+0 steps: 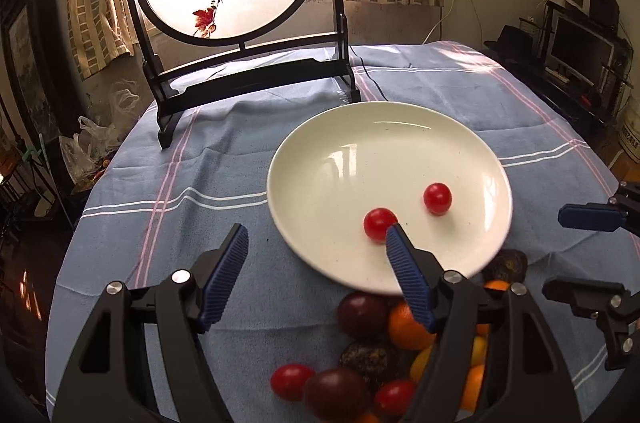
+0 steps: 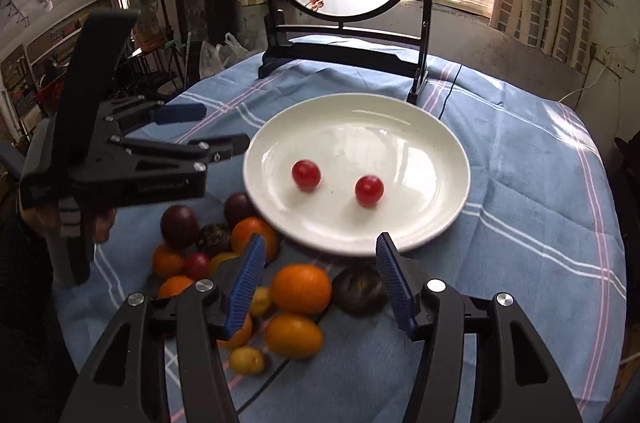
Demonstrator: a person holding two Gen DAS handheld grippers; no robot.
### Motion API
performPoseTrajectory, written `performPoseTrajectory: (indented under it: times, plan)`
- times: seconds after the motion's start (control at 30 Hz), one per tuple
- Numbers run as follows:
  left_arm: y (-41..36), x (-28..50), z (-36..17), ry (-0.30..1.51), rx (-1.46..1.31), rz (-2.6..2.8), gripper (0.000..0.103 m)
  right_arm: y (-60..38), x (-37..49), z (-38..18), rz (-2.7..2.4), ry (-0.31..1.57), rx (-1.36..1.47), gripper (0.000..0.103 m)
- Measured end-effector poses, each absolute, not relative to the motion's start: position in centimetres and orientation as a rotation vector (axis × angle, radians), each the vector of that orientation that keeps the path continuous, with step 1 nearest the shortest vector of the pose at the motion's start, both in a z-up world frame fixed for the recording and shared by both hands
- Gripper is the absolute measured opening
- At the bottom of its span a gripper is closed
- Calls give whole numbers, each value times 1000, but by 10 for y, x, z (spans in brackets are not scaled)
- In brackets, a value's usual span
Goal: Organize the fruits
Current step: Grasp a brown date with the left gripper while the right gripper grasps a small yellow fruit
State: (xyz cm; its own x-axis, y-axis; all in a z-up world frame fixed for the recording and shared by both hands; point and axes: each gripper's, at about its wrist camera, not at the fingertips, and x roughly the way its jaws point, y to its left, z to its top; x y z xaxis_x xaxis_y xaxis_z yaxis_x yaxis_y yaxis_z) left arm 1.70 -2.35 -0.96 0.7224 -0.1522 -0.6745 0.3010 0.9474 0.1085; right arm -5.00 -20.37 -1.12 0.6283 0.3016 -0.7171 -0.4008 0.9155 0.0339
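Claws, left [image 1: 316, 243] and right [image 2: 320, 255], gape empty above piled fruit [image 2: 300, 287] beside a plate [image 2: 420, 223] holding two cherry tomatoes [image 2: 306, 175].

Each hand-held gripper [image 2: 320, 243] is black plastic with ribbed blue pads [image 2: 246, 283] and silver screws.

A round white plate [image 2: 420, 223] lies flat at the centre of the right wrist frame, holding two glossy red cherry tomatoes [image 2: 306, 175] [image 2: 369, 190] side by side, apart from each other. Below and left of the plate's near rim lies a loose heap of fruit: oranges [image 2: 301, 288], dark purple passion fruits [image 2: 179, 226], small yellow kumquats [image 2: 246, 360] and another cherry tomato [image 2: 196, 265].
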Motion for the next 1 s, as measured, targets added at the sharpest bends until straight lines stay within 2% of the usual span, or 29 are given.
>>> performPoseTrajectory:
  times: [0.23,0.5,0.7,0.77,0.83,0.87,1.0]
  plan:
    - [6,-54,-23,768,249,-360,73,-194,-101,-52,470,903,-152,58]
    - [-10,-108,-64,866,307,-534,73,-175,-96,-78,499,970,-156,55]
    - [-21,-101,-88,936,283,-544,73,-170,-94,-83,489,981,-188,28]
    - [-22,-100,-88,936,270,-553,72,-173,-95,-83,486,980,-181,28]
    - [-23,-100,-86,927,271,-553,54,-175,-98,-82,481,977,-180,28]
    - [-24,-100,-86,939,266,-570,40,-176,-98,-82,481,978,-177,28]
    - [-24,-107,-82,914,285,-587,39,-181,-104,-82,476,976,-174,28]
